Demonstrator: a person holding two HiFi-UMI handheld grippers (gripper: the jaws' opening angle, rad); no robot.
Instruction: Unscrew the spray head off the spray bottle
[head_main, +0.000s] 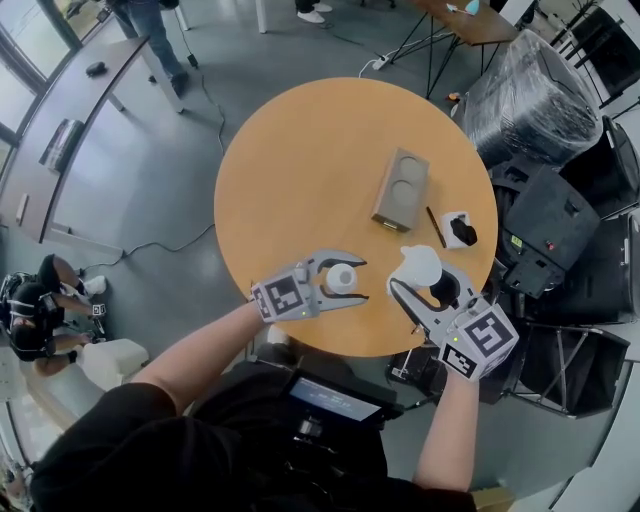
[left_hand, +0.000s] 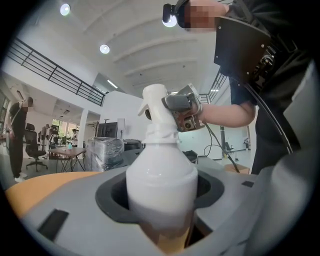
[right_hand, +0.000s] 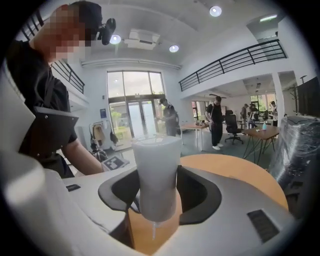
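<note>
Over the near edge of the round wooden table (head_main: 300, 170), my left gripper (head_main: 356, 280) is shut on the white spray bottle (head_main: 341, 277). In the left gripper view the bottle (left_hand: 161, 185) stands upright between the dark pads, its ridged neck bare. My right gripper (head_main: 428, 278) is shut on the white spray head (head_main: 420, 263), apart from the bottle and to its right. The left gripper view shows that head (left_hand: 154, 102) behind and above the neck, held by the right gripper (left_hand: 182, 107). In the right gripper view a white cylindrical part (right_hand: 156, 175) sits between the jaws, a thin tube hanging below.
A tan box with two round recesses (head_main: 400, 188) lies mid-table, with a dark stick (head_main: 436, 227) and a small black-and-white object (head_main: 460, 232) to its right. Plastic-wrapped black equipment (head_main: 530, 90) crowds the table's right side. People stand far off.
</note>
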